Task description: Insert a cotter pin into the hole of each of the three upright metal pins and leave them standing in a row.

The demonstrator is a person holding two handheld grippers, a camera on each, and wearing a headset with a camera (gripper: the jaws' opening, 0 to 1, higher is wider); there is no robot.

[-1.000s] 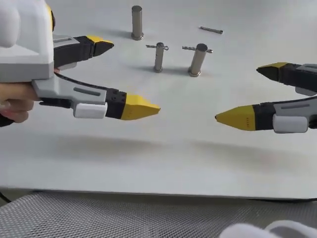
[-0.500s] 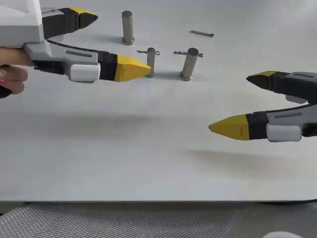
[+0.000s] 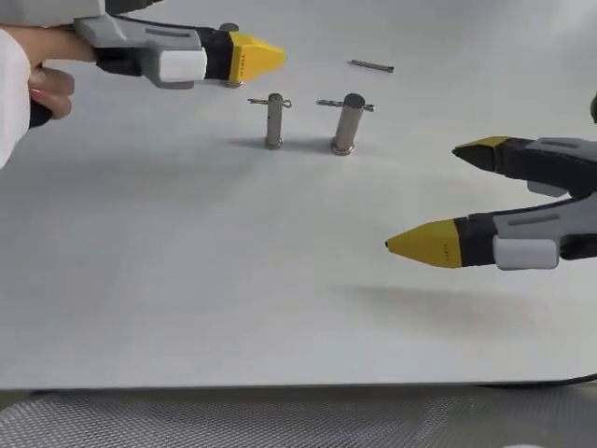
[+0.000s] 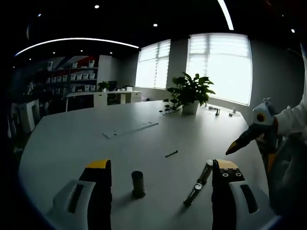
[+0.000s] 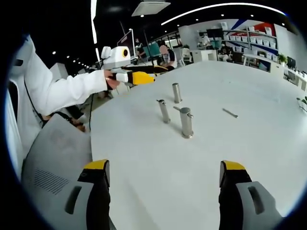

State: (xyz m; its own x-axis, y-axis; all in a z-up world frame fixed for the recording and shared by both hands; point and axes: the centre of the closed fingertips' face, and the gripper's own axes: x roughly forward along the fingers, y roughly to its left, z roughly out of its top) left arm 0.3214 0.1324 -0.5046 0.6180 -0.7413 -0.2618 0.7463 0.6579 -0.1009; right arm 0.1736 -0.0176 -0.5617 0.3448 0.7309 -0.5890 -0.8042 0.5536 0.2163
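Two upright metal pins [image 3: 273, 119] [image 3: 348, 121] each carry a cotter pin through the top. A third, bare pin [image 4: 138, 183] stands ahead of my left gripper [image 4: 162, 164], between its open jaws, which are still short of it. One yellow fingertip [image 3: 254, 58] of that gripper shows at the top left of the head view, covering most of the bare pin. A loose cotter pin [image 3: 372, 65] lies on the table behind the pins. My right gripper [image 3: 434, 198] hangs open and holds nothing, to the right of the pins and nearer me. The right gripper view shows the bare pin [image 5: 177, 92] farthest away.
The white table [image 3: 187, 280] ends at a near edge, with a grey mesh chair back [image 3: 280, 420] below it. A flat white strip [image 4: 129, 129] and a potted plant [image 4: 189, 93] sit far across the table. A white sleeve [image 5: 62, 91] holds the left gripper.
My left gripper has moved away from me and up the picture, from beside the pinned pins to in front of the bare pin. The right gripper has stayed about where it was, open.
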